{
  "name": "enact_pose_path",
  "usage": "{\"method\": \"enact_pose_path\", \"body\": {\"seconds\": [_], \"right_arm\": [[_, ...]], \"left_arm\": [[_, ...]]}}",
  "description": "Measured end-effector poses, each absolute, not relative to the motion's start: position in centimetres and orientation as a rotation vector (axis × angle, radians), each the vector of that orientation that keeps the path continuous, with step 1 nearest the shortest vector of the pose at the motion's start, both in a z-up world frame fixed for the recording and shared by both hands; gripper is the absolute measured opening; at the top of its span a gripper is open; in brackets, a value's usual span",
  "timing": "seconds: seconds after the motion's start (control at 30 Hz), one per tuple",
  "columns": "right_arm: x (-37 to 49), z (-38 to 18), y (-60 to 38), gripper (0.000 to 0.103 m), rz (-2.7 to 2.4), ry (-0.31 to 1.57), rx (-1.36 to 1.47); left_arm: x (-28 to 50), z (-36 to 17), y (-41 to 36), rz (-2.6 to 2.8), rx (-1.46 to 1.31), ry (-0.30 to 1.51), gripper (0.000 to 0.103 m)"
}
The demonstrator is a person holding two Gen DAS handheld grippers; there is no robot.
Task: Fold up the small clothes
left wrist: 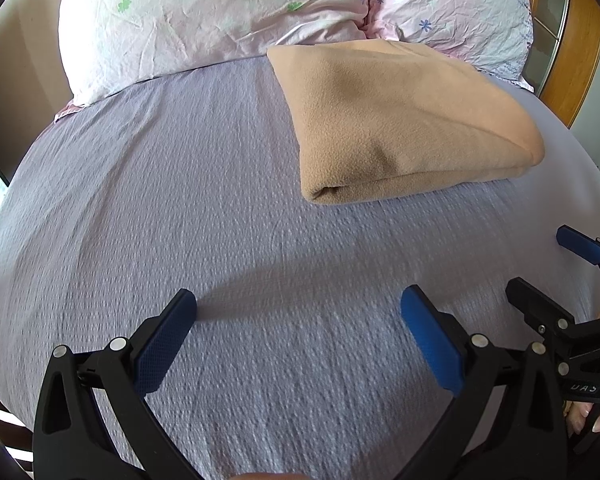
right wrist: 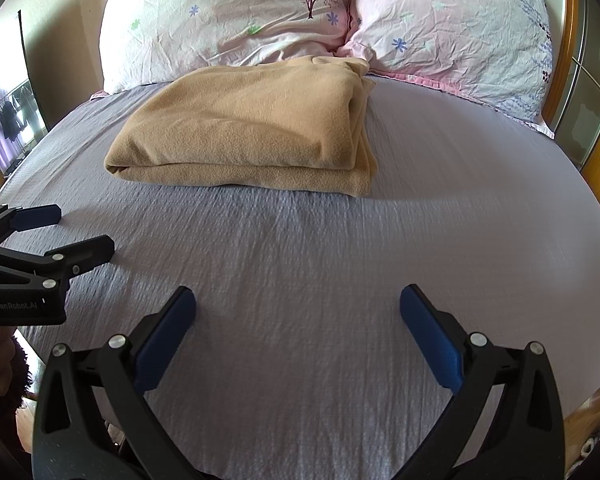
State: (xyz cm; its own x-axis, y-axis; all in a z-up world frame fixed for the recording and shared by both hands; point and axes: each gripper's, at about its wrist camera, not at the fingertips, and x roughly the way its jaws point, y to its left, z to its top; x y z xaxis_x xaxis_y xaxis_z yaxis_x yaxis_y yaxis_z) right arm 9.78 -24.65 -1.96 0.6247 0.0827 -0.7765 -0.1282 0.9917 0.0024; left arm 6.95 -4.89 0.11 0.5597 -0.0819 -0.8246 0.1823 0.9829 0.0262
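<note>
Bed [right wrist: 440, 240] under lilac textured sheet, two floral pillows [right wrist: 228, 20] at 12 o'clock. Folded tan fleece garment [right wrist: 244, 128] lies flat just below the pillows, at 11 o'clock in right wrist view. Left hand-held gripper [left wrist: 298, 312] and right hand-held gripper [right wrist: 298, 312] both spread apart, holding nothing, well short of the garment.

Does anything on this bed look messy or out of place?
Nothing stands out. The tan cloth lies neatly folded on the bedsheet below the pillows. Both grippers are open and empty.
</note>
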Motion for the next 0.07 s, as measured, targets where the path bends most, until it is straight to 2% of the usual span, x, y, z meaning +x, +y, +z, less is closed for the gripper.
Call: {"method": "enact_pose_path", "body": {"seconds": [0.07], "right_arm": [[9.79, -1.97, -24.63, 0.101, 0.121, 0.888, -0.055]], "left_arm": [[6.98, 0.13, -4.88, -0.157, 0.114, 0.964, 0.102]]}}
